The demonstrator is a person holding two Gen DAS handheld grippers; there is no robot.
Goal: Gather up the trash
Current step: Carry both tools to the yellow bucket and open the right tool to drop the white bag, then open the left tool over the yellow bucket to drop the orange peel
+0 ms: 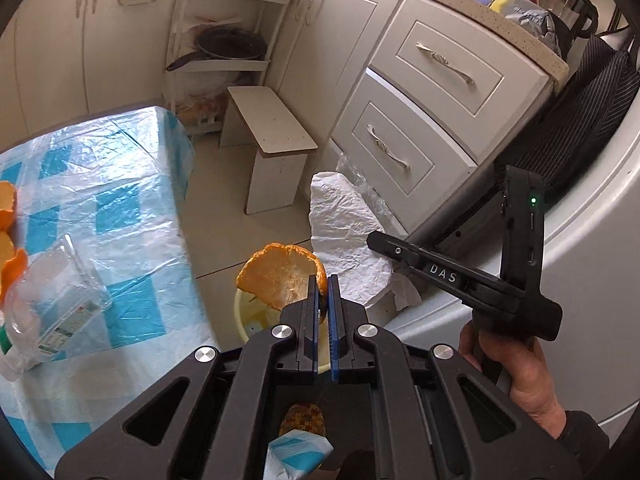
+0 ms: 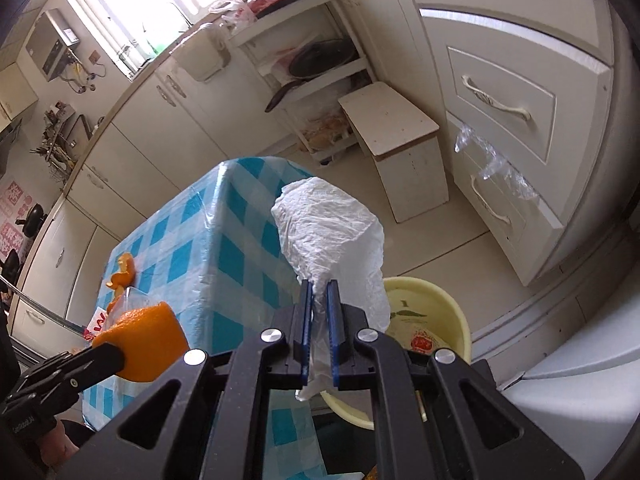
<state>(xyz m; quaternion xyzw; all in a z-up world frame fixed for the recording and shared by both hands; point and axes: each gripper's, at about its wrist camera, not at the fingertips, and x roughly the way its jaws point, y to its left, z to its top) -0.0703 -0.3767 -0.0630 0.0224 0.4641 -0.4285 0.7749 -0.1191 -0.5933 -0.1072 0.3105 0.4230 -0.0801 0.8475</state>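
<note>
Currently: left gripper is clamped on orange peel above yellow bin | right gripper is pinched on crumpled white tissue beside that bin | both should be centred over the rim before release | bin contents are shown only in the right view; plastic container on the table only in the left.

Yellow bin mostly hidden behind left gripper, orange peels cut by left edge, label on plastic container illegible
</note>
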